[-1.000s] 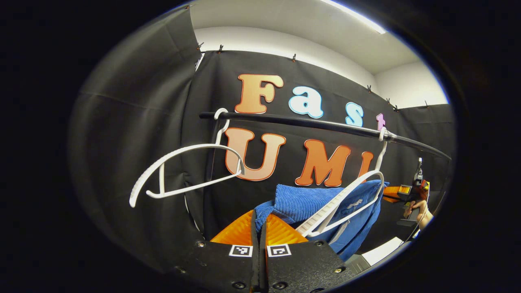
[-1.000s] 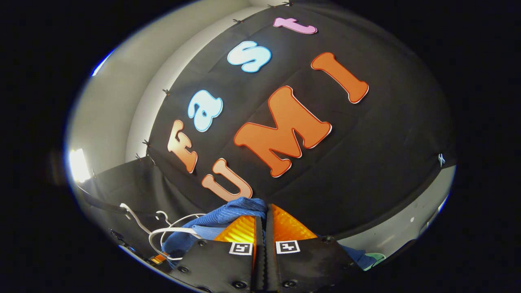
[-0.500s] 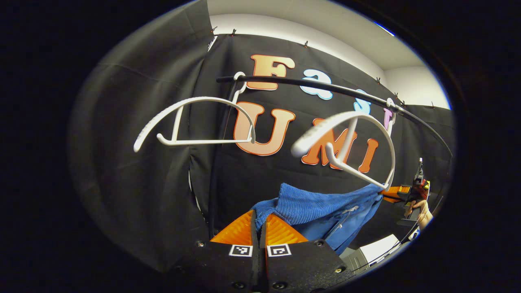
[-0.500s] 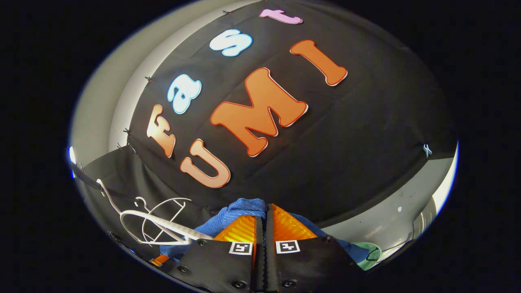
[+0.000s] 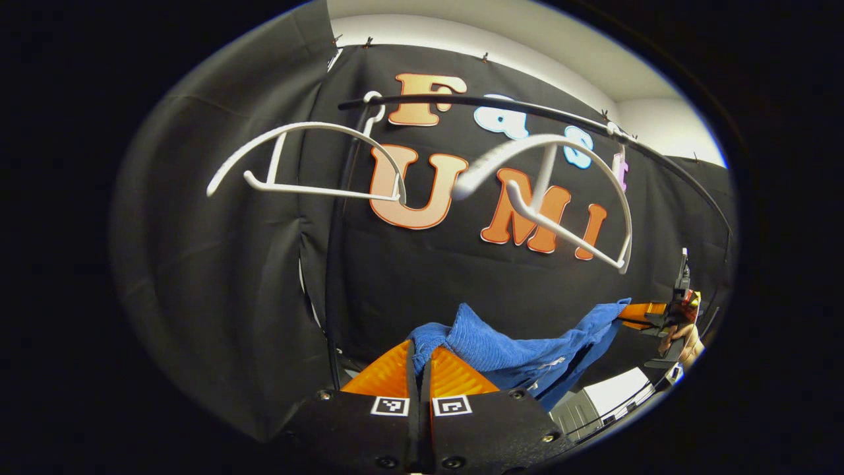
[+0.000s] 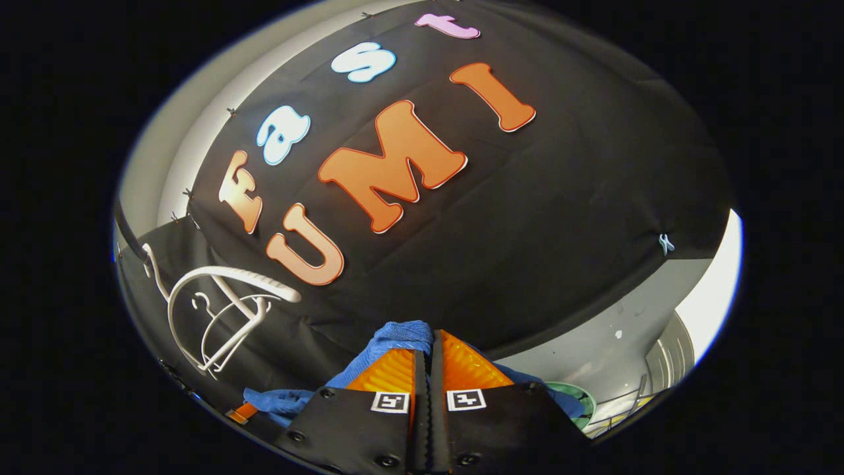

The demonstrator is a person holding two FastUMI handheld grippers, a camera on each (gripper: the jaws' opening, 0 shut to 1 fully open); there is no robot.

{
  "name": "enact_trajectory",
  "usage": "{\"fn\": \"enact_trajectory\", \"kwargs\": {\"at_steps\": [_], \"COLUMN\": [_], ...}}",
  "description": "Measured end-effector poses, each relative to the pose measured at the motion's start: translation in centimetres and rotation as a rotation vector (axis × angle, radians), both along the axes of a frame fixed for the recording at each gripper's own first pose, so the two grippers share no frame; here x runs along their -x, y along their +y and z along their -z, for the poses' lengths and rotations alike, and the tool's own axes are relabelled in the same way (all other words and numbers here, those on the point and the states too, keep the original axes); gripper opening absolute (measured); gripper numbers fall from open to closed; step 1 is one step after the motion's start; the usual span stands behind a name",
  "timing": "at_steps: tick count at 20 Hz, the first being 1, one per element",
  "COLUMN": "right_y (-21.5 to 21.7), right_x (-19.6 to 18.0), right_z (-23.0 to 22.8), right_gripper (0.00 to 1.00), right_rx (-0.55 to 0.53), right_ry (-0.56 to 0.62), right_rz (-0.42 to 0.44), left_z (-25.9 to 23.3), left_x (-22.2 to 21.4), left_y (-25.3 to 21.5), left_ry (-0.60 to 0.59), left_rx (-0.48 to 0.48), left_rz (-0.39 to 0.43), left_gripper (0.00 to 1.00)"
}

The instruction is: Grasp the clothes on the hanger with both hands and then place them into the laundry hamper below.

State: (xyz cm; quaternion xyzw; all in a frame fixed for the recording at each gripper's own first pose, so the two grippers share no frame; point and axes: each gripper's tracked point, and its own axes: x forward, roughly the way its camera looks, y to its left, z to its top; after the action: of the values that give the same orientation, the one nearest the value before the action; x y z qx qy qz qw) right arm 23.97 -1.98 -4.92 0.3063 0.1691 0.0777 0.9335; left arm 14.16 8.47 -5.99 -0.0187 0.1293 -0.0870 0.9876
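Blue cloth [image 5: 508, 346] now hangs clear below the white hanger [image 5: 554, 198], which a second ago still threaded it on the rail [image 5: 501, 105]. Left gripper [image 5: 420, 369] and right gripper [image 6: 424, 366] pinch its two ends with fingers closed; lowering to the hamper [image 6: 580, 399] comes next.
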Motion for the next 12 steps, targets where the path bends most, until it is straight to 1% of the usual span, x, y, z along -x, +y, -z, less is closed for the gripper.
{"fn": "enact_trajectory", "kwargs": {"at_steps": [3,12], "right_y": [0.4,1.4], "right_x": [2.0,6.1], "right_z": [1.8,5.7], "right_gripper": [0.07,0.08], "right_rx": [0.041,0.173], "right_ry": [0.029,0.077], "right_rz": [-0.006,-0.024], "left_z": [1.6,5.7], "left_x": [0.7,1.4], "left_y": [-2.5,-10.7], "left_ry": [0.025,0.095], "left_rx": [-0.004,0.018], "left_rz": [0.039,0.159], "left_gripper": [0.0,0.0]}}
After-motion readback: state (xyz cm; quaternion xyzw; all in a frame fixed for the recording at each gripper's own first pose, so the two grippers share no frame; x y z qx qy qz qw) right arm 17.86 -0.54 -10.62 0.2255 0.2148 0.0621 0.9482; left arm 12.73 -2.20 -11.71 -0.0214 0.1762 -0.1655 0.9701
